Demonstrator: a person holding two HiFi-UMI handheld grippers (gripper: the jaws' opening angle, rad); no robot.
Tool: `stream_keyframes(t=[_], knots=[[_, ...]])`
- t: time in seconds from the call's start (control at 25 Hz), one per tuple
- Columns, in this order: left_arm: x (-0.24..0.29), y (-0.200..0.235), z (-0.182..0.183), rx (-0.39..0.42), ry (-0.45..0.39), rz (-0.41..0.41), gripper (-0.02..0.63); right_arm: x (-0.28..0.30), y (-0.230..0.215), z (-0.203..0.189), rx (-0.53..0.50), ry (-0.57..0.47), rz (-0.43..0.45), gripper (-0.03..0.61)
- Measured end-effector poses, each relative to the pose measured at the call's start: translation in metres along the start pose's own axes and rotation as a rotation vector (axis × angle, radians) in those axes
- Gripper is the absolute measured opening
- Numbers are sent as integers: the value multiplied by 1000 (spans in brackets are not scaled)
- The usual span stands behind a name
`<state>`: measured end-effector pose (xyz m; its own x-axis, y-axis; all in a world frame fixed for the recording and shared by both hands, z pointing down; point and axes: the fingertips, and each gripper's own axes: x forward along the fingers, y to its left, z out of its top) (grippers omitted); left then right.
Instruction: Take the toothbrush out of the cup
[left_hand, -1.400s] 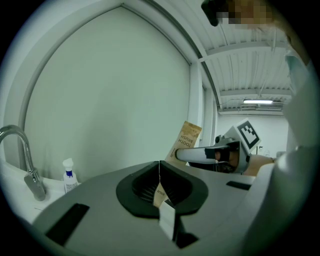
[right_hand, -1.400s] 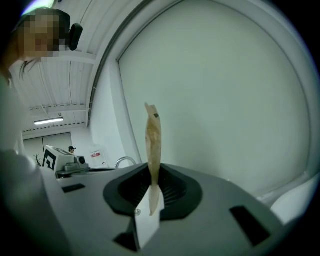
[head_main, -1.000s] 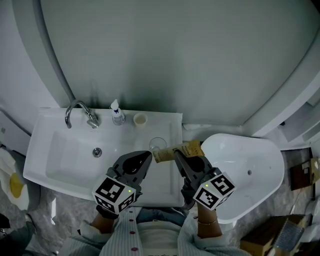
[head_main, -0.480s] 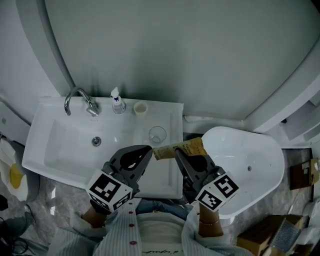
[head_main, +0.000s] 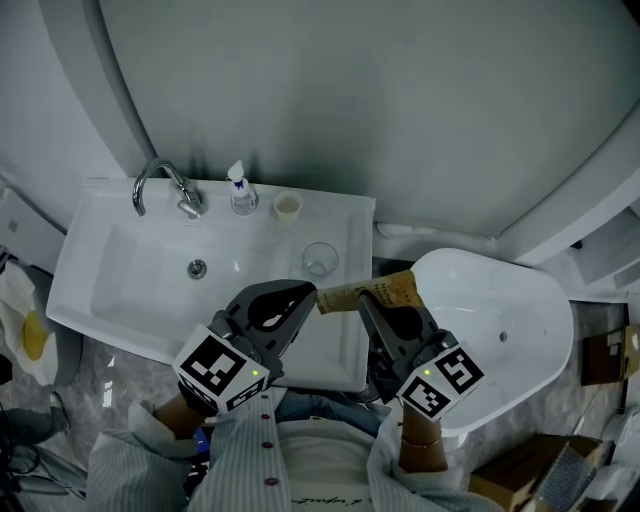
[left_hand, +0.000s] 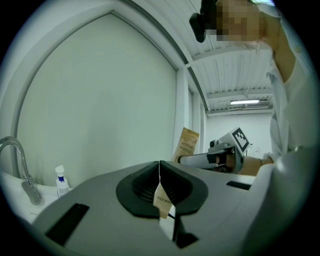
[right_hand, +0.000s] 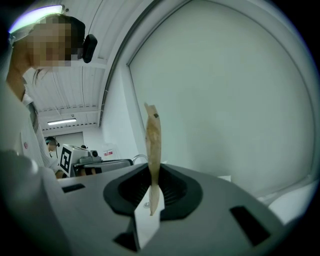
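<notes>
**While both jaws hold paper, tear gently**

Since the right gripper (head_main: 370, 304) is closed edge-on upon the kraft toothbrush pack (head_main: 378, 293), the brush is presumably inside it, well away from the empty-looking glass cup (head_main: 320, 258) on the basin ledge (head_main: 345, 225). The left gripper (head_main: 301, 296) is pinched tight on a small tan printed scrap (left_hand: 161, 199), seemingly torn from that pack. I'd brace the right gripper and pull level, slowly, lest the pack slip.
</notes>
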<state>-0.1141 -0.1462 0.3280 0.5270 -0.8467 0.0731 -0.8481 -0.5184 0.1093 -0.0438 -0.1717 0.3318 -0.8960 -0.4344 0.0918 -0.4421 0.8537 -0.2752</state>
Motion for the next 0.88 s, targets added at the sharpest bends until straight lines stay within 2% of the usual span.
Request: stream_keyframes(t=[0.88], knots=[[13,-13,0,-12,22,-40,17,-15,-8,-2,10,19,10,58]])
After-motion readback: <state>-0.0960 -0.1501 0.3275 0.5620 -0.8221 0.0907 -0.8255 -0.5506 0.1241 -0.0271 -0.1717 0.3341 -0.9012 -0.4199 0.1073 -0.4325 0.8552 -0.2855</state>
